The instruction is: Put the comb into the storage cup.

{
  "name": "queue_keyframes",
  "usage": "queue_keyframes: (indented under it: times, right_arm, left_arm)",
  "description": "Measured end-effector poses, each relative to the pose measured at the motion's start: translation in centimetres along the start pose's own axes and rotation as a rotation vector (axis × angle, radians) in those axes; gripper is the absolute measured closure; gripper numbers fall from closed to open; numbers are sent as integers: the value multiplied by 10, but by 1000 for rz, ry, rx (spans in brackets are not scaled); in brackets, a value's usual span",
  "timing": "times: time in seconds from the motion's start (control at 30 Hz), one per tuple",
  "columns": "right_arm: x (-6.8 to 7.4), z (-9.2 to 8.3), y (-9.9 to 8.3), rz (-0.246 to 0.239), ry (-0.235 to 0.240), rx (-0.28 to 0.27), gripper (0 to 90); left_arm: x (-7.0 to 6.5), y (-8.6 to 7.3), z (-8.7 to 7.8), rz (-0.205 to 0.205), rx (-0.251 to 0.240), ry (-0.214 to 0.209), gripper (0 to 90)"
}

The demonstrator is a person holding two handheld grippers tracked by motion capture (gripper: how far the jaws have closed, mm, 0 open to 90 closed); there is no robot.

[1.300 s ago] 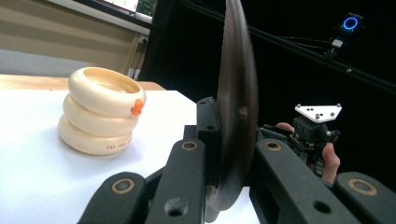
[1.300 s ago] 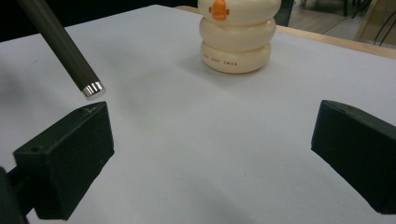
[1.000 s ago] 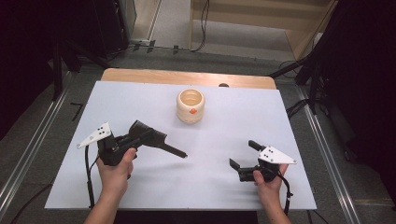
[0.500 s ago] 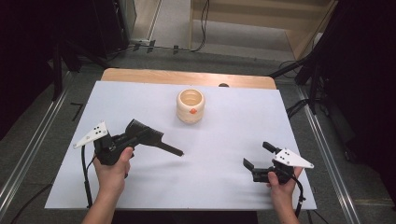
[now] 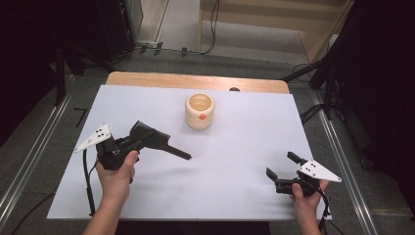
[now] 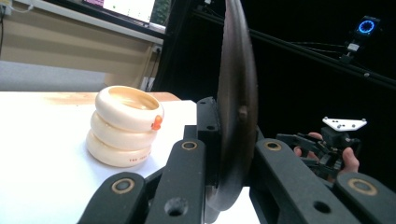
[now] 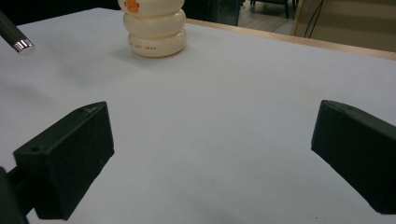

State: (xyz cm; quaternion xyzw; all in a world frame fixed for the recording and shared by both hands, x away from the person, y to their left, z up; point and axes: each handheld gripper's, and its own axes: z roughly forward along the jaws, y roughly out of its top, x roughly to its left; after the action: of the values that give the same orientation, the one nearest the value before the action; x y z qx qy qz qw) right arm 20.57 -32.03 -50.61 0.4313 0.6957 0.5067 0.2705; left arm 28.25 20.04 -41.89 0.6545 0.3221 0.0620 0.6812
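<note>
Both claws sit low in the high view. At lower left, the left claw point(image 5: 147, 138) is pinched on a dark pan point(image 5: 161, 143), whose thin handle runs right toward the frame's middle and ends in a metal tip. In the left gripper view the pan point(image 6: 237, 107) stands edge-on, clamped between the jaws. At lower right, the right claw point(image 5: 283, 169) has its jaws spread wide with nothing between them, just above the white mat point(image 5: 235, 147). A cream ribbed pot point(image 5: 199, 111) with an orange spot stands at upper centre of the mat, well apart from both claws. In the right gripper view the pot point(image 7: 155, 28) is at upper left.
</note>
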Motion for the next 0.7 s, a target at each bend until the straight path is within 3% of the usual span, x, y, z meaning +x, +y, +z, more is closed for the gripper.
queue_keyframes:
  times: [0.43, 0.7]
  right_arm:
    - [-5, -8, -4, 16, 3, -19, 0]
    - [-4, -8, -3, 8, 2, -22, 0]
  left_arm:
    - [3, 16, 11, 16, 3, 11, 860]
    - [6, 25, 19, 5, -12, 11, 860]
